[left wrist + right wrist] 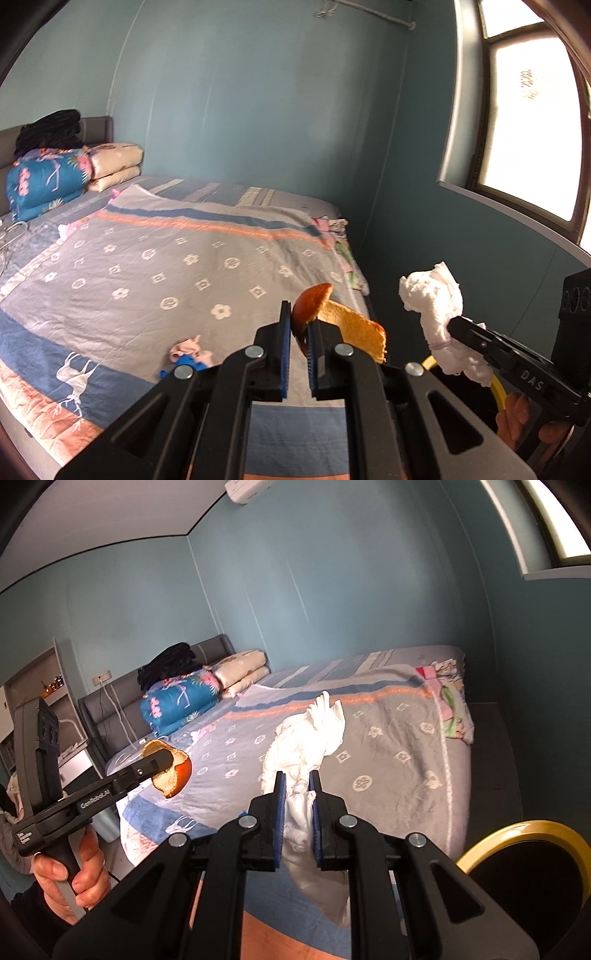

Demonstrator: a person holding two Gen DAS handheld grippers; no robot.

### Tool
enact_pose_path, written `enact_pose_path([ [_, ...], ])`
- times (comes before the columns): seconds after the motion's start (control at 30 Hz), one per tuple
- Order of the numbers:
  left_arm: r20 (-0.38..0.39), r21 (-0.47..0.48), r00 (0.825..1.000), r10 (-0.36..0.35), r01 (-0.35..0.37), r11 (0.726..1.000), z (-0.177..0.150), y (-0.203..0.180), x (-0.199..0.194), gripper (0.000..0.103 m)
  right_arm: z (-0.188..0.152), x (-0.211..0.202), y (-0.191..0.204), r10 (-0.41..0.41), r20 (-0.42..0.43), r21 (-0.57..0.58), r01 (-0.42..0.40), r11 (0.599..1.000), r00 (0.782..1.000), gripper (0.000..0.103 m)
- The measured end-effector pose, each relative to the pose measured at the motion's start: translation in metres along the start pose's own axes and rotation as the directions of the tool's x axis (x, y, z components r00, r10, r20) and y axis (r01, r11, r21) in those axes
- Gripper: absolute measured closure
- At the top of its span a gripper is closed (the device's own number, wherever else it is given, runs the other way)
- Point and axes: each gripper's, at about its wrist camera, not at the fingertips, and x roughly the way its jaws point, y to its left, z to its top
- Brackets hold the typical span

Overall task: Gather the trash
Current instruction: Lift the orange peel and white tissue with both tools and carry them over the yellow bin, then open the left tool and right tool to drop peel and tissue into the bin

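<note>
left gripper [299,328] clamps orange peel [334,325], lifted clear of the bed [147,258] for carrying | right gripper [297,786] pinches crumpled tissue [314,738], likewise aloft | yellow-rimmed bin [517,834] just beside, lower right; likely drop point | bed edge near; open air between grippers

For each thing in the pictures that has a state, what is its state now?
Left gripper: shut on the orange peel, held above the bed.
Right gripper: shut on the tissue, held in the air.
Bin: open at the top.
Small crumpled scraps: lying on the bed.
Quilts: folded, stacked.
</note>
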Motion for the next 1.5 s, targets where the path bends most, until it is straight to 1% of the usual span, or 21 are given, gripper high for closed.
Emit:
enact_pose_path([
  [0.1, 0.004, 0.035, 1.0, -0.013, 0.013, 0.999, 0.001, -0.017, -0.001, 0.096, 0.001, -0.011, -0.007, -0.017, 0.015, 0.005, 0.017, 1.0, 1.0, 0.091],
  [0.43, -0.008, 0.097, 0.997, -0.082, 0.082, 0.992, 0.001, -0.066, 0.001, 0.096, 0.001, -0.047, -0.042, -0.084, 0.062, 0.043, 0.081, 0.996, 0.995, 0.091],
  [0.7, -0.054, 0.136, 0.99, -0.129, 0.136, 0.981, -0.008, -0.101, 0.016, 0.096, -0.006, -0.069, -0.07, -0.141, 0.069, 0.081, 0.135, 0.987, 0.988, 0.091],
  [0.9, -0.093, 0.162, 0.984, -0.151, 0.164, 0.973, -0.016, -0.122, 0.029, 0.096, -0.013, -0.075, -0.097, -0.175, 0.067, 0.133, 0.165, 0.977, 0.982, 0.091],
  [1.0, -0.111, 0.175, 0.98, -0.162, 0.18, 0.968, -0.02, -0.132, 0.036, 0.096, -0.017, -0.077, -0.104, -0.193, 0.062, 0.15, 0.182, 0.972, 0.979, 0.091],
  [1.27, -0.174, 0.187, 0.963, -0.204, 0.236, 0.954, -0.037, -0.164, 0.061, 0.096, -0.027, -0.083, -0.132, -0.231, 0.047, 0.187, 0.219, 0.958, 0.972, 0.091],
  [1.37, -0.203, 0.181, 0.953, -0.226, 0.263, 0.948, -0.044, -0.173, 0.072, 0.096, -0.031, -0.083, -0.141, -0.247, 0.038, 0.205, 0.235, 0.95, 0.968, 0.091],
  [1.47, -0.24, 0.174, 0.937, -0.254, 0.299, 0.938, -0.052, -0.182, 0.085, 0.096, -0.034, -0.082, -0.15, -0.259, 0.028, 0.221, 0.247, 0.943, 0.965, 0.09],
  [1.5, -0.247, 0.175, 0.935, -0.255, 0.302, 0.937, -0.055, -0.184, 0.088, 0.096, -0.036, -0.08, -0.154, -0.262, 0.019, 0.233, 0.251, 0.94, 0.965, 0.09],
])
